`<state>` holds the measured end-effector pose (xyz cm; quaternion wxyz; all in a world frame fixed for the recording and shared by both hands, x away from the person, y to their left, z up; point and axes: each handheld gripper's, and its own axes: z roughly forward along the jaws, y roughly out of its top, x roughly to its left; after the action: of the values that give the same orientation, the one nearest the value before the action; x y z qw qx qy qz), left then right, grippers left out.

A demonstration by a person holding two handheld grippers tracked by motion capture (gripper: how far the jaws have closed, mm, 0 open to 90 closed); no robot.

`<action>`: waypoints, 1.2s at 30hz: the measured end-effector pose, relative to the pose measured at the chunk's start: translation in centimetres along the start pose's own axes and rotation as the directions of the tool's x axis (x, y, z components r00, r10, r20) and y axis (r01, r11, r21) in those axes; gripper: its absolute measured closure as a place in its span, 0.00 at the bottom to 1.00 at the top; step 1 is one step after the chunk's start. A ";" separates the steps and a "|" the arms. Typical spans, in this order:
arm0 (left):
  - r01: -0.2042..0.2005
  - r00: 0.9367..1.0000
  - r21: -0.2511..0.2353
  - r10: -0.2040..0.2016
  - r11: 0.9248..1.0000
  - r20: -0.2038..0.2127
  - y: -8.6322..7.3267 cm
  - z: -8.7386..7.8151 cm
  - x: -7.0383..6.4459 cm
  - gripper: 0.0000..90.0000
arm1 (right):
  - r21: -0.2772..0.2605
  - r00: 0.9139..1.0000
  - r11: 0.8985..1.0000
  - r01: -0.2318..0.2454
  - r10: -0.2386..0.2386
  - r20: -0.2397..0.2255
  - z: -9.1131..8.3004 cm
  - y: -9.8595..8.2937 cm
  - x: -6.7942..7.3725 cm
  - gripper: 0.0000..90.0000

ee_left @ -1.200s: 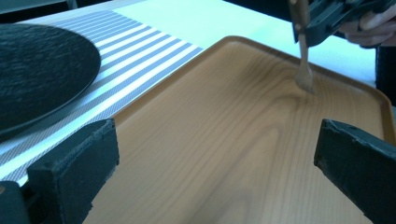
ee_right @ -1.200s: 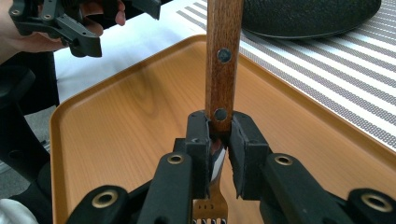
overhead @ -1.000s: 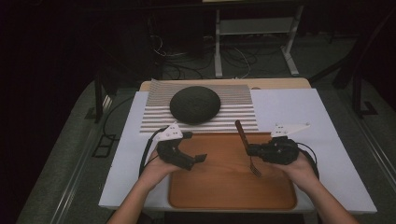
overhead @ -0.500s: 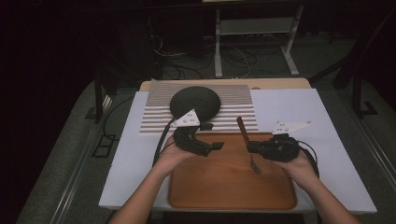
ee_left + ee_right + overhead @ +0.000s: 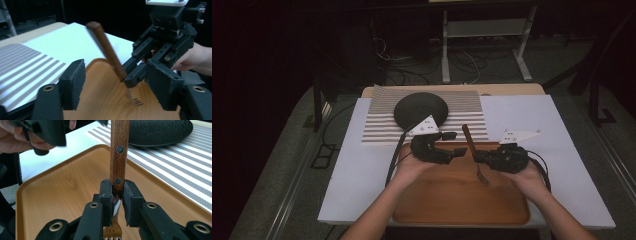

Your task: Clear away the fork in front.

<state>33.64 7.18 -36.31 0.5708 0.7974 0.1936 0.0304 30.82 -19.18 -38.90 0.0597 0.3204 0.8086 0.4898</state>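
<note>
Right gripper (image 5: 478,157) clamped on the lower handle of a wooden-handled fork (image 5: 473,151), tines down just above the wooden tray (image 5: 452,200). Left gripper (image 5: 456,144), jaws apart, points at the fork from beside it, handle between its jaws in the left gripper view.

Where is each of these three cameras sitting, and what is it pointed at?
High view: above the person's side, looking down on the tray; forearms and both grippers show.
Left gripper view: rides the left gripper, jaws apart, facing the fork.
Right gripper view: rides the right gripper, clamped on the fork; the other hand shows.
All three share fork and tray.
</note>
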 end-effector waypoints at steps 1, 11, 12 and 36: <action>-0.002 1.000 0.003 0.002 1.000 -0.004 0.0 0.2 -0.1 0.39 | -0.001 1.000 1.000 0.005 -0.005 -0.004 0.1 0.0 0.1 0.86; 0.030 0.999 -0.003 -0.030 1.000 -0.011 -0.1 0.9 -0.4 0.53 | -0.009 0.999 1.000 0.026 -0.026 -0.027 1.0 0.4 1.3 0.86; 0.035 0.999 -0.003 -0.035 0.999 -0.012 -0.2 0.9 -0.4 0.56 | -0.010 0.999 1.000 0.026 -0.027 -0.028 1.0 0.4 1.4 0.86; 0.118 0.992 -0.013 -0.117 0.993 0.054 -0.5 0.8 0.2 0.85 | -0.024 0.999 0.998 0.053 -0.052 0.003 1.7 1.2 2.6 0.86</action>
<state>33.87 6.70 -37.05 0.5829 0.7806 0.2246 -0.0229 29.97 -16.00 -38.22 0.0774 0.2990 0.8108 0.4972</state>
